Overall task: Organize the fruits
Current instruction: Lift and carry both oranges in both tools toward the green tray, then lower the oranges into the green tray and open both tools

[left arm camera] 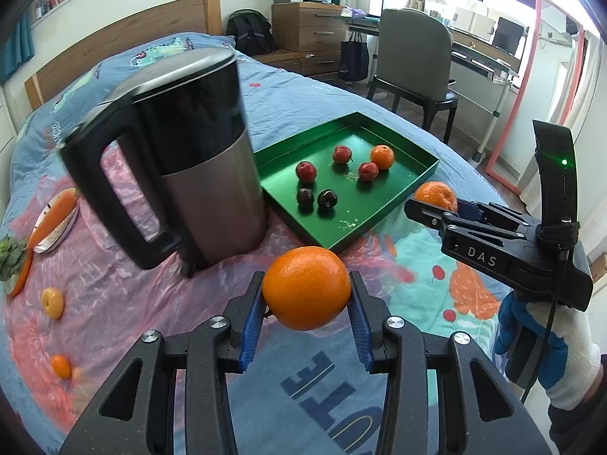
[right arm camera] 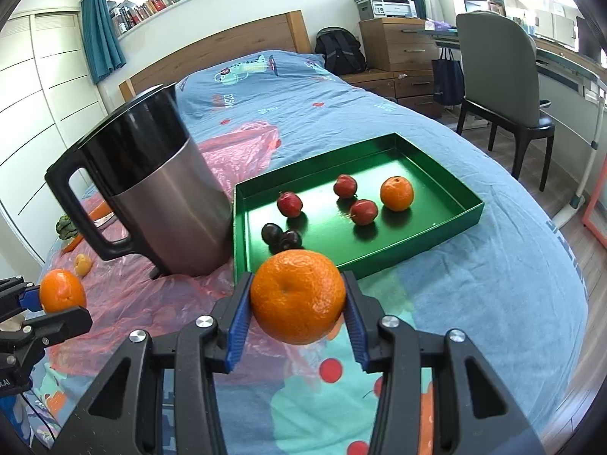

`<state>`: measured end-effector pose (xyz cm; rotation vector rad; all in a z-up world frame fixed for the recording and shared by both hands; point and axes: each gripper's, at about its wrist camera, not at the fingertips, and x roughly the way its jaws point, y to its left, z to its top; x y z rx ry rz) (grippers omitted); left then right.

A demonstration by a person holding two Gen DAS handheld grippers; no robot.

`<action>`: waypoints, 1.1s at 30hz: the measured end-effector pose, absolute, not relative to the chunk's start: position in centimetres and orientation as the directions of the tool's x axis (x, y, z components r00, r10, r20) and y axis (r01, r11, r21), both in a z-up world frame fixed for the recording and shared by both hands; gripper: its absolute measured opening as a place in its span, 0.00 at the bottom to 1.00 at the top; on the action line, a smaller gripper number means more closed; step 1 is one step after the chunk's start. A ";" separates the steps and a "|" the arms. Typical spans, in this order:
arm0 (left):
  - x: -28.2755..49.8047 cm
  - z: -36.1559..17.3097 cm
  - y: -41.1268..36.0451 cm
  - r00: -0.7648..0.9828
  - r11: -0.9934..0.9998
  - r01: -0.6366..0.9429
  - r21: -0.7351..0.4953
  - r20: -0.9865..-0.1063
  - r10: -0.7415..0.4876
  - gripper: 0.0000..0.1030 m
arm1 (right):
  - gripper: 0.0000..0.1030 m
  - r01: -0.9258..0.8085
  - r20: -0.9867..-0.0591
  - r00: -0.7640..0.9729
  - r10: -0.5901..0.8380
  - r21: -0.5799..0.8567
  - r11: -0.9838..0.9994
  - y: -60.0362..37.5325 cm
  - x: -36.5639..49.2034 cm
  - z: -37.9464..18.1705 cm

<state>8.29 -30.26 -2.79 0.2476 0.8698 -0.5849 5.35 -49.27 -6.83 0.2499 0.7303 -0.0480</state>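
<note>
Bed: blue cartoon-print bedspread (right arm camera: pixel 474 265) with a crinkled pink plastic sheet (right arm camera: pixel 235 140) spread over its near part; everything stands on it.
Kettle: tall steel-and-black electric kettle (left arm camera: pixel 197 159), upright, just left of the tray and close to its near-left corner.
Tray: shallow green rectangular tray (right arm camera: pixel 428 235), holding one small orange (right arm camera: pixel 396 193), three red plum-like fruits and two dark ones.
Left gripper (left arm camera: pixel 306 303): blue pads clenched on a smooth round orange (left arm camera: pixel 306 288), held above the bedspread, just short of the tray's near corner.
Right gripper (right arm camera: pixel 297 303): clamped on a dimpled orange mandarin (right arm camera: pixel 297 295), also lifted, near the tray's front edge.
Loose fruit: a small yellow fruit (left arm camera: pixel 52 302) and a tiny orange one (left arm camera: pixel 61 366) lie on the plastic, well left of the tray.
Step, as I judge it: carry both oranges over the rim, one hand at a time so the grippers do not collide, steer clear of the kettle, lower onto bare green floor beside the orange, then release low so nothing rolls.
</note>
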 end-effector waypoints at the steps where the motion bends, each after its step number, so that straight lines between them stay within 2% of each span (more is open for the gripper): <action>1: 8.9 -2.9 -31.3 0.495 0.811 0.584 -0.030 -0.778 -0.386 0.35 | 0.48 0.136 -0.667 0.744 0.039 0.208 0.968 -49.9 5.8 -7.0; 10: 15.3 -5.0 -37.8 0.474 0.795 0.607 -0.016 -0.795 -0.378 0.35 | 0.48 0.117 -0.693 0.718 0.060 0.206 0.972 -52.9 11.2 -9.3; 18: 20.5 -7.6 -39.7 0.478 0.821 0.570 0.002 -0.814 -0.330 0.35 | 0.48 0.076 -0.732 0.674 0.105 0.210 0.975 -53.1 15.8 -12.7; 33: 24.9 -12.5 -42.9 0.422 0.845 0.534 -0.028 -0.857 -0.295 0.35 | 0.49 0.072 -0.757 0.653 -0.023 0.031 0.997 -53.3 19.5 -15.6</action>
